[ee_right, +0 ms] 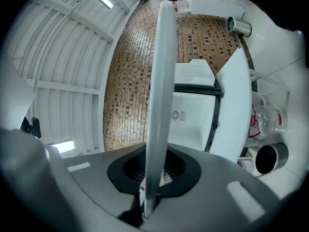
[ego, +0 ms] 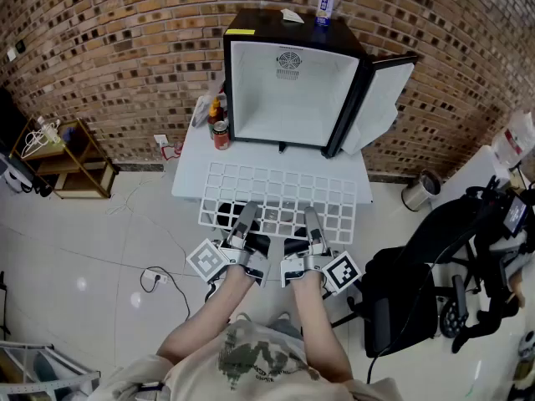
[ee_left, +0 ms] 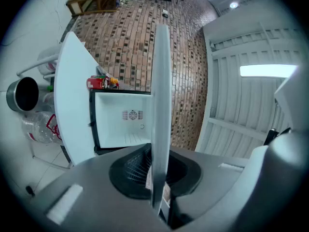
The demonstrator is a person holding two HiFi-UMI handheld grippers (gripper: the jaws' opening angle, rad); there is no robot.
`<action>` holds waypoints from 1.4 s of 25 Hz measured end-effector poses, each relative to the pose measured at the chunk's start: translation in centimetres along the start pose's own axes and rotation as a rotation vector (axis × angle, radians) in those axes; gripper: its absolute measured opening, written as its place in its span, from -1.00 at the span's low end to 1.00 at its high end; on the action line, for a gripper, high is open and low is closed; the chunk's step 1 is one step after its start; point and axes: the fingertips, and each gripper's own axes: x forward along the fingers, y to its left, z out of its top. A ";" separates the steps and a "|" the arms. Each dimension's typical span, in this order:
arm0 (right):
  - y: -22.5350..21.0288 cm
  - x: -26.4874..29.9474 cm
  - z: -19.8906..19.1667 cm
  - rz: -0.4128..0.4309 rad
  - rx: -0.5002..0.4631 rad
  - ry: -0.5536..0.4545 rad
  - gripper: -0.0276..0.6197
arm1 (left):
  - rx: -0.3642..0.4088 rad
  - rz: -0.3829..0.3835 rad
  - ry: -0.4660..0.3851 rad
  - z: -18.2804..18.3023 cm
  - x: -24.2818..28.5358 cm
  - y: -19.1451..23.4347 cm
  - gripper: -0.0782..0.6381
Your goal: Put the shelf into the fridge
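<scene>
The fridge (ego: 288,82) stands at the far end of the counter (ego: 185,178), its door (ego: 380,98) swung wide to the right. The white inside shows bare and ready to take something in.

The shelf (ego: 284,195), a white grid, lies roughly level in front of the open fridge. Its far edge is over the counter and its near edge reaches past the counter's near edge toward the person. It is not yet inside, and whether it rests on the counter or is carried just above it cannot be told.

The left tool (ego: 245,222) and right tool (ego: 311,225) each clamp the shelf's near edge, set side by side near its middle. Each tool's own view shows the thin shelf edge-on between closed jaws, pointing at the fridge. A grip at two points likely keeps the wide grid from tipping or twisting, and holding the near edge leaves the far edge free to enter first.

A red can (ego: 221,134) stands at the counter's left edge beside the fridge, clear of the opening.
</scene>
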 end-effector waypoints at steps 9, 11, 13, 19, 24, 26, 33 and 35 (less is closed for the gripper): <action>0.1 0.6 -1.1 -0.006 -0.011 -0.014 -0.82 | -0.027 -0.006 0.019 1.3 -0.1 0.0 -0.76; 0.0 0.9 -1.1 -0.003 -0.015 -0.015 -0.82 | -0.029 -0.007 0.023 1.5 0.1 0.2 -0.76; -0.1 1.3 -1.2 -0.001 -0.014 -0.013 -0.82 | -0.031 -0.007 0.021 1.8 0.3 0.4 -0.76; -1.0 3.0 -0.4 0.005 -0.013 -0.006 -0.82 | -0.022 -0.012 0.019 2.2 2.0 1.2 -0.76; -1.8 5.3 0.7 0.013 -0.006 0.006 -0.82 | -0.021 -0.015 0.009 2.8 4.3 1.9 -0.76; -2.1 6.3 1.1 0.014 -0.009 0.013 -0.82 | -0.020 -0.015 0.004 3.2 5.2 2.2 -0.76; -3.6 9.6 3.1 -0.002 -0.013 0.030 -0.82 | -0.020 -0.004 -0.003 3.6 8.8 3.9 -0.76; -4.0 10.5 3.7 -0.002 -0.008 0.035 -0.82 | -0.023 -0.002 -0.010 3.8 9.8 4.3 -0.76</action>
